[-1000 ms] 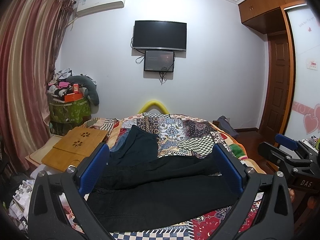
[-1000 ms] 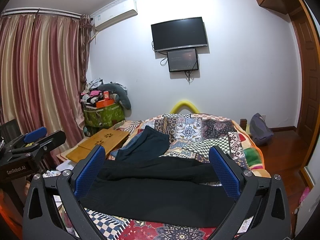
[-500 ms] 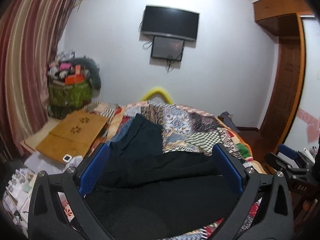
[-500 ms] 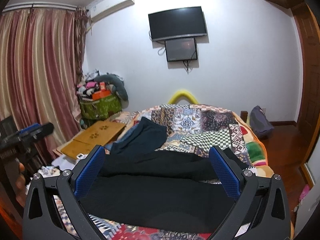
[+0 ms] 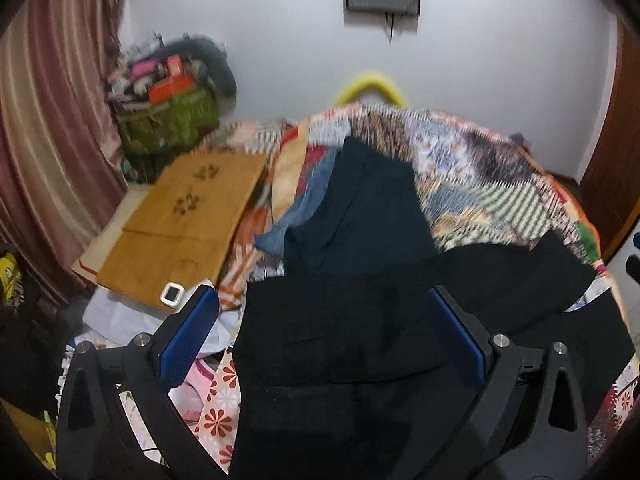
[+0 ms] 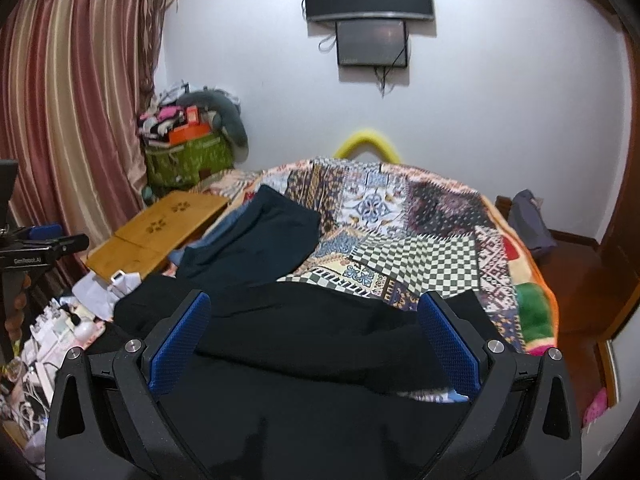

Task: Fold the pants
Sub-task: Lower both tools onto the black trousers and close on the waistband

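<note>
Black pants (image 5: 360,336) lie spread across the near end of a bed with a patchwork quilt (image 5: 500,184); they also show in the right wrist view (image 6: 320,344). My left gripper (image 5: 320,332) is open and empty, low over the pants' left part near the bed's left edge. My right gripper (image 6: 314,332) is open and empty, low over the pants further right. The left gripper's body (image 6: 36,248) shows at the left edge of the right wrist view.
A dark teal garment (image 6: 260,236) on a blue one lies behind the pants. A wooden lap table (image 5: 180,216) sits left of the bed, with a cluttered green box (image 6: 188,156) behind and papers (image 6: 52,332) on the floor. A door (image 6: 624,240) stands right.
Both grippers have dropped and moved forward toward the pants, tilting down. The left view has swung left over the bed's left edge. Both stay open.
</note>
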`<state>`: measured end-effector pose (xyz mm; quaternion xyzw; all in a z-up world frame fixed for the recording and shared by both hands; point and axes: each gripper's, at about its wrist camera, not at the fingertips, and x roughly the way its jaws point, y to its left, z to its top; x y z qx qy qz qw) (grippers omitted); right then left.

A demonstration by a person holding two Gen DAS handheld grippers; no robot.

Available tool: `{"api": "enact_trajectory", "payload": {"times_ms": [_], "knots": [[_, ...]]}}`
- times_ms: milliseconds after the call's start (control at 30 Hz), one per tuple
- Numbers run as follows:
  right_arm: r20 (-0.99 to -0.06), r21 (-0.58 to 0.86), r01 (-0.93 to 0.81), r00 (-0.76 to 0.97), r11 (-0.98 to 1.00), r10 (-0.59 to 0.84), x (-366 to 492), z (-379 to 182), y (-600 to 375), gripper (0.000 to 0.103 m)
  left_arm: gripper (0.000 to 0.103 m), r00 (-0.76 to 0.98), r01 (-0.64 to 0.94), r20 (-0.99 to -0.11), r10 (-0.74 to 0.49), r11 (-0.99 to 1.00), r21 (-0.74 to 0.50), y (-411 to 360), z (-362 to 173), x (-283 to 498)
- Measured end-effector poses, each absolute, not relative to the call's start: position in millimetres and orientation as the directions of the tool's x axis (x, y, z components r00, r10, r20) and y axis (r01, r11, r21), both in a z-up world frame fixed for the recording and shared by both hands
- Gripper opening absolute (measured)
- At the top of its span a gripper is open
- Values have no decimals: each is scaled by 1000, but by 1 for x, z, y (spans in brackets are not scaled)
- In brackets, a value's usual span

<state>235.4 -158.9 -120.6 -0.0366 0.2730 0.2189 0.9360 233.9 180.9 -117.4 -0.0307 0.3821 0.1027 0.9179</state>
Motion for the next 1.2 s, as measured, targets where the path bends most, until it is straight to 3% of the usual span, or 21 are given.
{"api": "enact_trajectory", "payload": {"times_ms": [267, 533, 600, 700, 867, 1000, 1067, 1133, 1200], "knots": [[-656, 46, -456, 657, 889, 371, 299, -161, -146, 103, 103, 540, -278, -833, 124, 960, -37, 239, -198, 300], [-783, 57, -532, 501, 845, 368, 357, -203, -128, 103, 87, 410, -306, -904, 119, 952, -13, 277, -266, 335], [-803, 65, -543, 469, 837, 367, 370, -212, -124, 102, 71, 377, -318, -921, 101, 948, -26, 284, -280, 344], [-852, 70, -571, 393, 818, 347, 392, -227, -112, 99, 58, 336, -329, -940, 52, 942, -65, 291, -299, 357], [-884, 67, -586, 340, 807, 321, 412, -243, -97, 87, 47, 328, -362, -944, -30, 919, -155, 302, -317, 366], [-891, 69, -578, 330, 813, 311, 418, -256, -91, 80, 28, 342, -383, -940, -5, 912, -144, 301, -312, 363], [-893, 100, -573, 309, 813, 328, 415, -266, -92, 76, 23, 350, -358, -937, 17, 926, -117, 297, -308, 361], [-880, 90, -585, 333, 806, 340, 408, -265, -92, 63, 12, 350, -333, -935, 65, 941, -59, 289, -303, 359], [-876, 87, -594, 337, 799, 346, 403, -262, -91, 50, 11, 358, -312, -929, 97, 950, -21, 284, -298, 357]]}}
